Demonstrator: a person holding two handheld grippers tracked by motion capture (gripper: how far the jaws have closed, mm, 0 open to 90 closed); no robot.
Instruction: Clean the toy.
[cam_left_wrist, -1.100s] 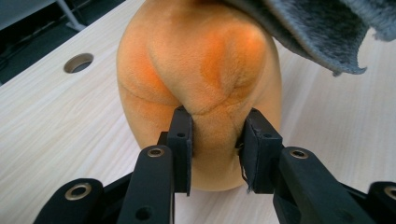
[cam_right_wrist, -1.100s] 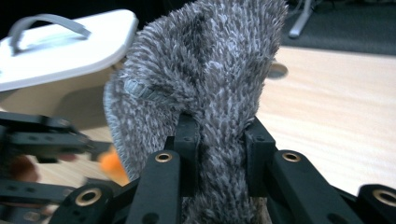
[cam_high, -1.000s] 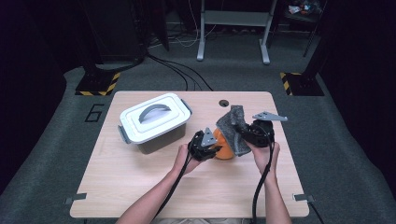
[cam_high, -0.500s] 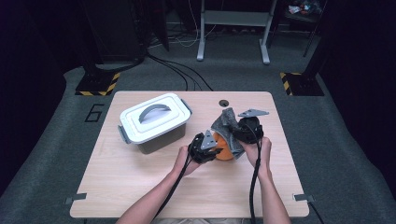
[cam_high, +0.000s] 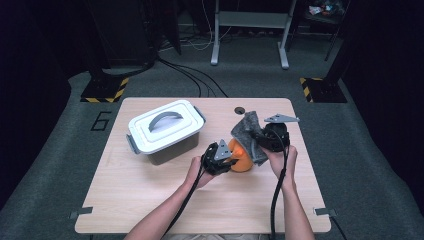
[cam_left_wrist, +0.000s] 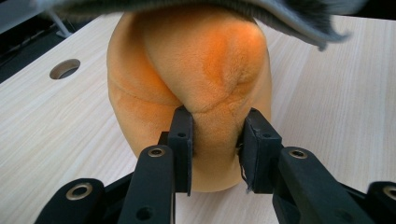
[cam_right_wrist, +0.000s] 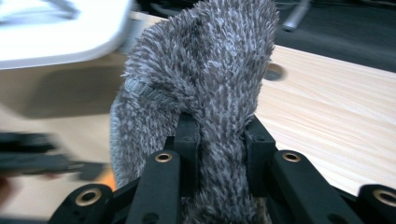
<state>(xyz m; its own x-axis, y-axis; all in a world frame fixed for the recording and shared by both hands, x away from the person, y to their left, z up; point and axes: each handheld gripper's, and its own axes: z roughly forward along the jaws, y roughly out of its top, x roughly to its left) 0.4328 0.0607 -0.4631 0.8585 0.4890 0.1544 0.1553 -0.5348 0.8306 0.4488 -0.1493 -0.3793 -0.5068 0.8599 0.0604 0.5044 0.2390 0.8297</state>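
An orange plush toy (cam_high: 241, 159) rests on the wooden table (cam_high: 150, 195) right of centre. My left gripper (cam_high: 226, 160) is shut on it: in the left gripper view both black jaws pinch a fold of the orange plush toy (cam_left_wrist: 205, 79). A fuzzy grey cloth (cam_high: 248, 133) drapes over the toy's top and far side. My right gripper (cam_high: 264, 140) is shut on that cloth, and the right gripper view has the grey cloth (cam_right_wrist: 210, 88) bunched between its jaws and lifted upright.
A white lidded box (cam_high: 164, 129) with a grey handle stands on the table's left half, close to the left gripper. A round hole (cam_high: 240, 110) lies near the table's far edge. Cables trail from both grippers toward the front edge.
My right gripper has moved left and slightly toward the toy with the grey cloth in it. The left gripper and the orange toy have stayed put.
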